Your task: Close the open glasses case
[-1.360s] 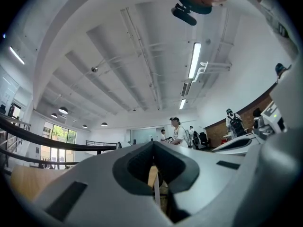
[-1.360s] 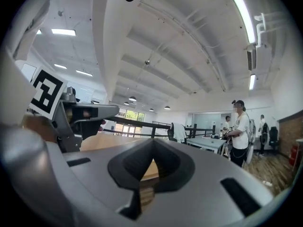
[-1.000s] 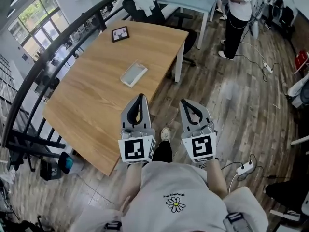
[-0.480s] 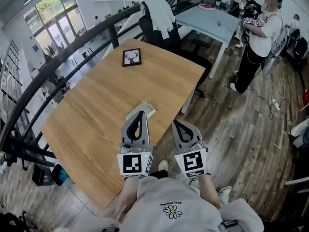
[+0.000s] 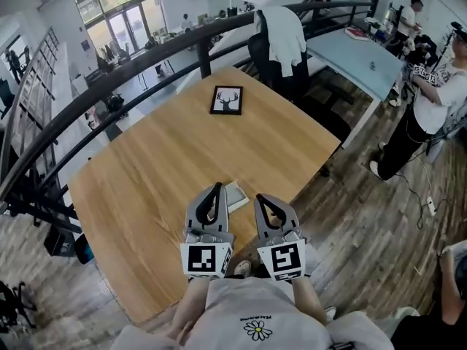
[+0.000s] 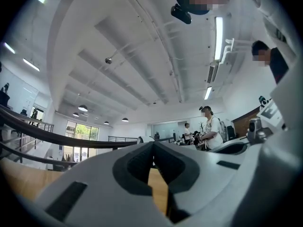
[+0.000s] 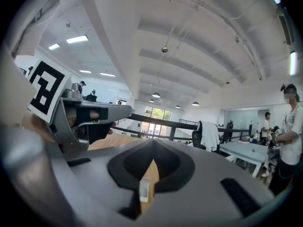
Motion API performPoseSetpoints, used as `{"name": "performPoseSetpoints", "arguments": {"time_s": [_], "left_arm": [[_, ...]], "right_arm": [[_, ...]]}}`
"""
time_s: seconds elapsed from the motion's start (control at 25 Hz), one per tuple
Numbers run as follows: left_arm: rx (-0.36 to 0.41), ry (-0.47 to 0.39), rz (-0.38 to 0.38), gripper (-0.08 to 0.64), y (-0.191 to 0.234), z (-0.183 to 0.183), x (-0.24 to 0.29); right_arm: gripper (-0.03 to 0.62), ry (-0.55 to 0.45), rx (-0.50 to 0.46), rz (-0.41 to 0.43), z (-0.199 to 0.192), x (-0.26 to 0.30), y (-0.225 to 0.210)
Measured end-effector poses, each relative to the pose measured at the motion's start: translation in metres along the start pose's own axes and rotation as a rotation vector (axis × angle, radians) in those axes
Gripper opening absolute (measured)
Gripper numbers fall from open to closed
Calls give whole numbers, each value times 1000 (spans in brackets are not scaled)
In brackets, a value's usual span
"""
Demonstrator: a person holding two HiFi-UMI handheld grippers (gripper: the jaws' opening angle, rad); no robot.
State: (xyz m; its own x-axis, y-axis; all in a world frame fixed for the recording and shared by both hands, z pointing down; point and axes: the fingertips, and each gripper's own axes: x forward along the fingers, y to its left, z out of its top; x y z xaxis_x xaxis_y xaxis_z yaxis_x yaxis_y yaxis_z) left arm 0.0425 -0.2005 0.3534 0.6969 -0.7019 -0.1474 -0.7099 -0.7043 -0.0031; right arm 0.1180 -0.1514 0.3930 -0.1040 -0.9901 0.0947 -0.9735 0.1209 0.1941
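The glasses case (image 5: 237, 195), a flat pale grey box, lies on the wooden table (image 5: 160, 159) near its front edge. Both grippers partly hide it. My left gripper (image 5: 215, 189) is shut and empty, its tip at the case's left end. My right gripper (image 5: 260, 198) is also shut and empty, its tip just right of the case. In the left gripper view the jaws (image 6: 152, 144) meet, with only table wood behind them. In the right gripper view the shut jaws (image 7: 152, 142) frame a small whitish piece (image 7: 143, 189), likely the case. I cannot tell whether the lid is up.
A framed deer picture (image 5: 227, 100) lies at the table's far side. Behind it stand a chair with a white jacket (image 5: 283, 31) and a light blue table (image 5: 365, 57). A dark railing (image 5: 109, 79) runs along the left. A person (image 5: 430, 108) stands at the right on the plank floor.
Both grippers have moved forward over the table's near edge, side by side and still shut. The case, once well ahead of them, now lies at their tips.
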Motion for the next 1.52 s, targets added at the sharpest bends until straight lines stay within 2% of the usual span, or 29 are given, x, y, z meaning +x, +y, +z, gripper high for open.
{"name": "performPoseSetpoints", "arguments": {"time_s": [0.12, 0.36, 0.68, 0.84, 0.92, 0.96, 1.0, 1.04, 1.24, 1.28, 1.36, 1.4, 1.52], "left_arm": [[37, -28, 40, 17, -5, 11, 8], [40, -9, 228, 17, 19, 9, 9], [72, -41, 350, 17, 31, 24, 8], [56, -44, 389, 17, 37, 23, 0], [60, -45, 403, 17, 40, 24, -3], [67, -45, 408, 17, 41, 25, -5], [73, -46, 413, 17, 43, 26, -6], [77, -47, 420, 17, 44, 27, -7], [83, -43, 458, 17, 53, 25, -17], [83, -43, 463, 17, 54, 24, -19], [76, -30, 470, 17, 56, 19, -24], [73, -18, 472, 17, 57, 16, -27], [76, 10, 492, 17, 61, 8, -37]], "right_arm": [[6, -30, 57, 46, 9, 12, -12], [6, -102, 102, 140, 17, 41, -31], [5, -127, 187, 311, 27, 68, -24], [6, -128, 101, 379, 22, 76, -9], [6, -121, 66, 442, 21, 82, 2], [53, -114, 61, 485, 19, 85, 10], [134, -102, 63, 526, 16, 89, 17], [155, -88, 71, 557, 13, 93, 22], [156, -24, 153, 629, -8, 114, 38], [168, -13, 161, 644, -14, 119, 42], [242, 6, 176, 679, -28, 125, 51], [259, 20, 190, 693, -36, 128, 55], [259, 84, 224, 698, -61, 141, 62]]}}
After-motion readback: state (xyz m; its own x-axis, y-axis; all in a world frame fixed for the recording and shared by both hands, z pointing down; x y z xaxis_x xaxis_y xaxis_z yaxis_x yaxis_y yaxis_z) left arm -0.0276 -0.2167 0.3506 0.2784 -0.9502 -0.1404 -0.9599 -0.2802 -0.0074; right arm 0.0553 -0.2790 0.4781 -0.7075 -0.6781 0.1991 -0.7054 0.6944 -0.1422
